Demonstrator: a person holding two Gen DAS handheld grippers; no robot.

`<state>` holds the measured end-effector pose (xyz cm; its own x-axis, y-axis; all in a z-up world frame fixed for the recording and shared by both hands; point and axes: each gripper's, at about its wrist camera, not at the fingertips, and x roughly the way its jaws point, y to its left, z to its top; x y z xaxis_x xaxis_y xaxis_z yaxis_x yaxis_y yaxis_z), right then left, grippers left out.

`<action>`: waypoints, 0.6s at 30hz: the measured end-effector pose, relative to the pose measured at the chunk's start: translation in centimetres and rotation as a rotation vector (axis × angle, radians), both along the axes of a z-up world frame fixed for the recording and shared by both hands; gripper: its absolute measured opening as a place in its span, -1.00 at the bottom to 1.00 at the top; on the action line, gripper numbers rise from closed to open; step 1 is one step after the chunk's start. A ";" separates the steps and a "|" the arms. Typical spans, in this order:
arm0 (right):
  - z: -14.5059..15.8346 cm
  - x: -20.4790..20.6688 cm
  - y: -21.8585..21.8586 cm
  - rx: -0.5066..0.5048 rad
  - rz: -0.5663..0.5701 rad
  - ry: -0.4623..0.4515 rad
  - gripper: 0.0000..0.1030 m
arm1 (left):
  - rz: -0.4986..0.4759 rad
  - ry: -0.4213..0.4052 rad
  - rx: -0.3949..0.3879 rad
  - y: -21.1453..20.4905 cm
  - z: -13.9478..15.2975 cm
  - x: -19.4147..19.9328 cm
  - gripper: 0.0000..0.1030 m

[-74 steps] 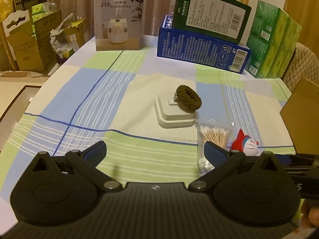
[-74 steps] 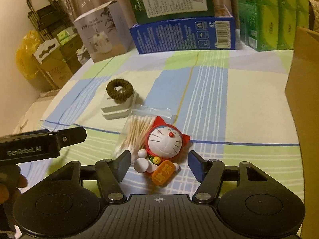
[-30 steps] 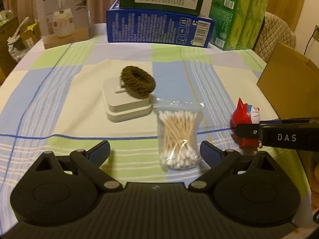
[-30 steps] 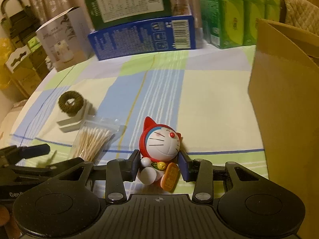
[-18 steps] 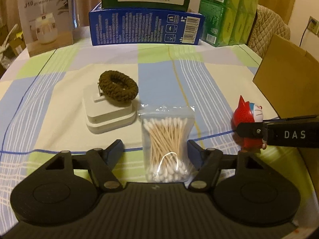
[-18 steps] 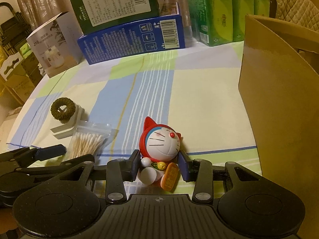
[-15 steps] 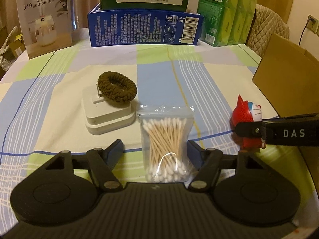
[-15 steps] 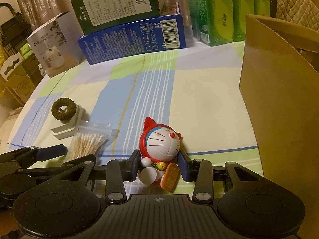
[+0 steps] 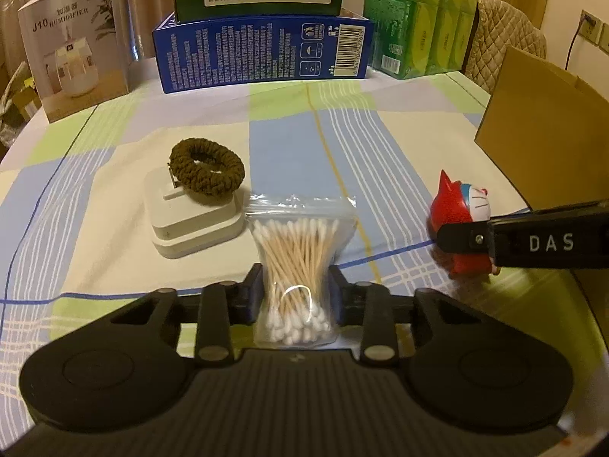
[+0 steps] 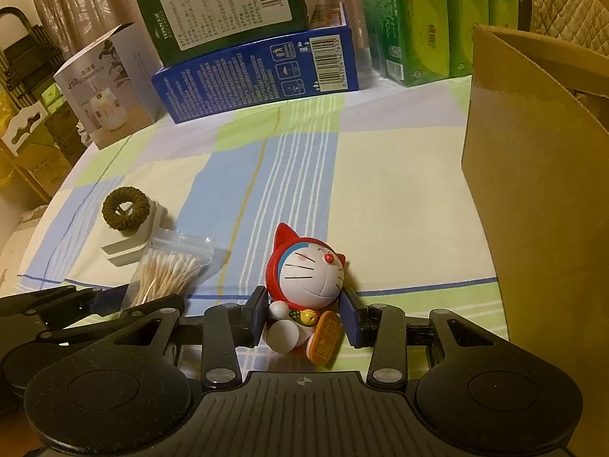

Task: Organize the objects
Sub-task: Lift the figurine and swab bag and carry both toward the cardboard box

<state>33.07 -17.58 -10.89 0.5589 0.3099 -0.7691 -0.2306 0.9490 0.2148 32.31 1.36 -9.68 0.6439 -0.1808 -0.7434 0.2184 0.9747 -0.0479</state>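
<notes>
A clear bag of cotton swabs (image 9: 297, 243) lies on the checked tablecloth (image 9: 380, 144). My left gripper (image 9: 296, 293) is closing its jaws on the bag's near end, and both pads press into its sides. In the right wrist view my right gripper (image 10: 304, 316) is shut on a red and white cat figurine (image 10: 308, 274), which sits upright on the cloth. That figurine (image 9: 456, 205) also shows at the right of the left wrist view, behind a black finger (image 9: 533, 242) of the right gripper. A brown hair tie (image 9: 205, 169) rests on a small white box (image 9: 194, 224) just left of the bag.
An open cardboard box (image 10: 533, 190) stands at the right. Along the far edge are a humidifier carton (image 9: 72, 45), a blue box (image 9: 262, 53) with a dark green box on top, and green tissue packs (image 9: 418, 19). A quilted chair back (image 9: 506, 38) is behind.
My left gripper came in over the swab bag and its jaws went from wide open to pressed against the bag. The right gripper closed on the figurine earlier and has stayed there.
</notes>
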 end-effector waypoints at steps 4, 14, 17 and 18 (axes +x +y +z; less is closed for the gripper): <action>0.0 0.0 0.1 0.004 0.008 0.003 -0.28 | 0.009 0.010 -0.011 0.1 0.2 -0.2 -0.55; 0.3 0.2 -0.4 0.011 -0.008 -0.005 -0.28 | 0.007 0.027 -0.049 0.4 1.0 -0.7 -0.59; 0.4 0.0 -0.4 0.013 -0.005 -0.004 -0.28 | 0.008 0.023 -0.046 0.3 1.3 -1.1 -0.59; 0.4 -0.1 -0.4 0.013 -0.005 -0.004 -0.28 | 0.011 0.022 -0.045 0.3 1.5 -1.2 -0.59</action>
<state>32.98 -17.94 -10.48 0.5632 0.3172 -0.7630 -0.2269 0.9473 0.2264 31.09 1.70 -8.22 0.6297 -0.2076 -0.7486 0.2066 0.9737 -0.0963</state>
